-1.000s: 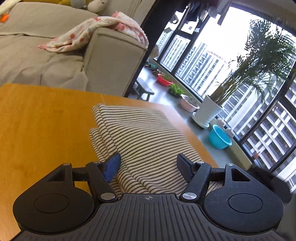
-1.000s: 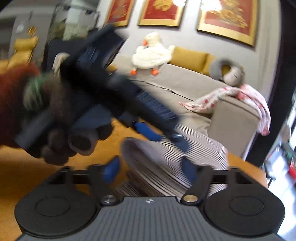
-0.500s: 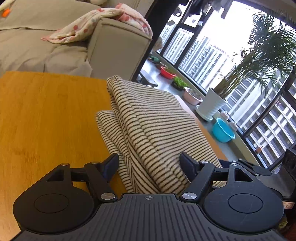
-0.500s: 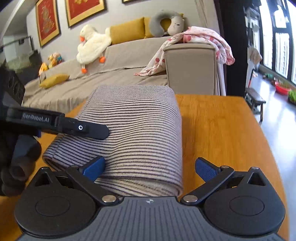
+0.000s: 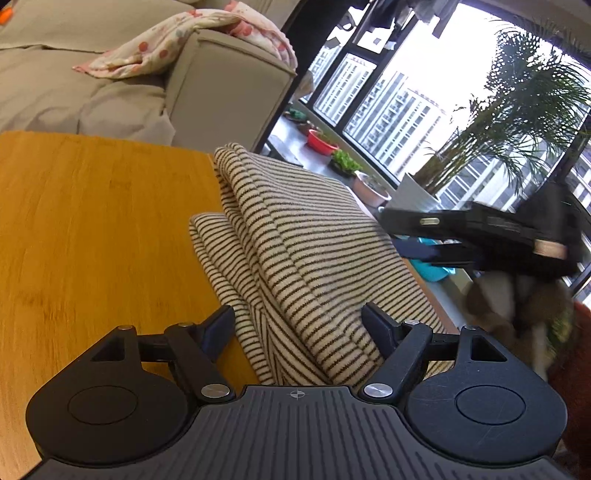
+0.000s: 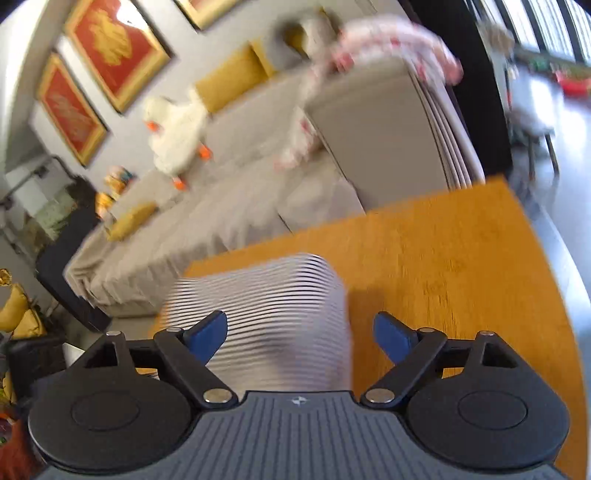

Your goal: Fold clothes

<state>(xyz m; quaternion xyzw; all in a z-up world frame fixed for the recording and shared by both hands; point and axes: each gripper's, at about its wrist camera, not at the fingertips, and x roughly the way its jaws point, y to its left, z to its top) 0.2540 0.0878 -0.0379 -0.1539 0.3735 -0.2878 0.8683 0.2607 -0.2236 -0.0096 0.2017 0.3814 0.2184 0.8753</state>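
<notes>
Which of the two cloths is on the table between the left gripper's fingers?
The striped folded garment, between the left gripper fingers; the spotted pink blanket drapes over the sofa arm.

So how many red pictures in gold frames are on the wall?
3: the lower red gold-framed picture far left, a larger one above right of it, and a third cut by the top edge. More may lie outside view.

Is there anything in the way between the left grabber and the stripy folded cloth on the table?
No, nothing visible. The folded cream-and-dark striped cloth on the orange wooden table already lies between the open fingers of the left gripper.
</notes>
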